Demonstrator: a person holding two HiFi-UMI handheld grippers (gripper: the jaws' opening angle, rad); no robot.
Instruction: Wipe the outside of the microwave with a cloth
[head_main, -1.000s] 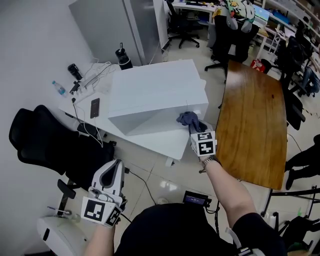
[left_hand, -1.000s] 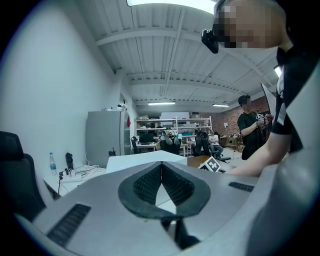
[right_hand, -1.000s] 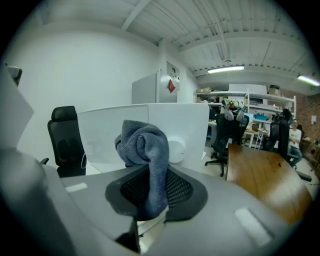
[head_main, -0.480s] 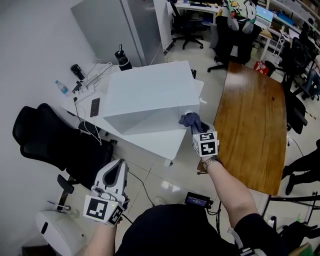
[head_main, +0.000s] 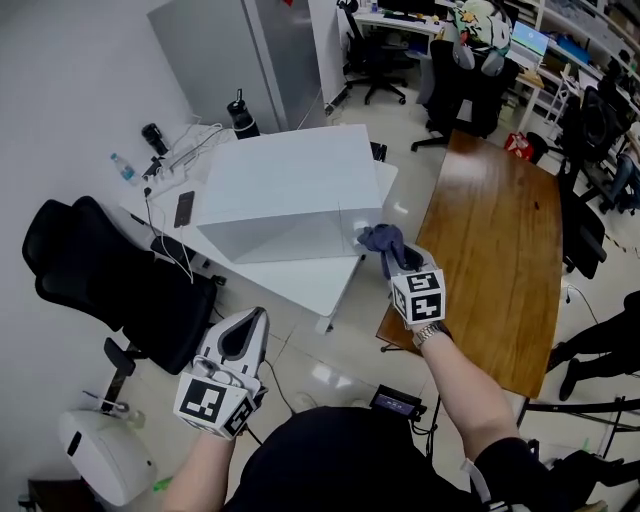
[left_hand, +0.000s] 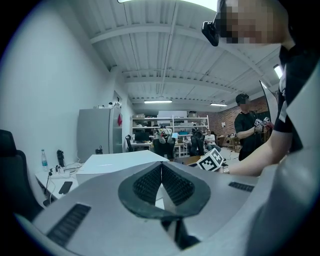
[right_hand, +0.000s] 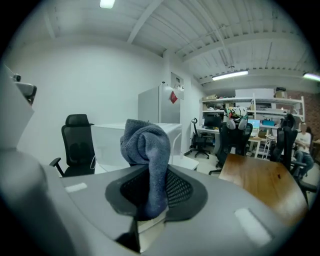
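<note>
A white table carries the boxy white microwave, and at its near right corner the right gripper clamps a bunched blue-grey cloth, while the left gripper hangs well apart, jaws together and empty.

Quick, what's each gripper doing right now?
Left gripper: closed, nothing between its jaws.
Right gripper: closed on the blue-grey cloth.

Open floor lies before the white table. A wooden table stands close on the right of the microwave, leaving a narrow gap. A black chair crowds the left; cables clutter the table behind.
</note>
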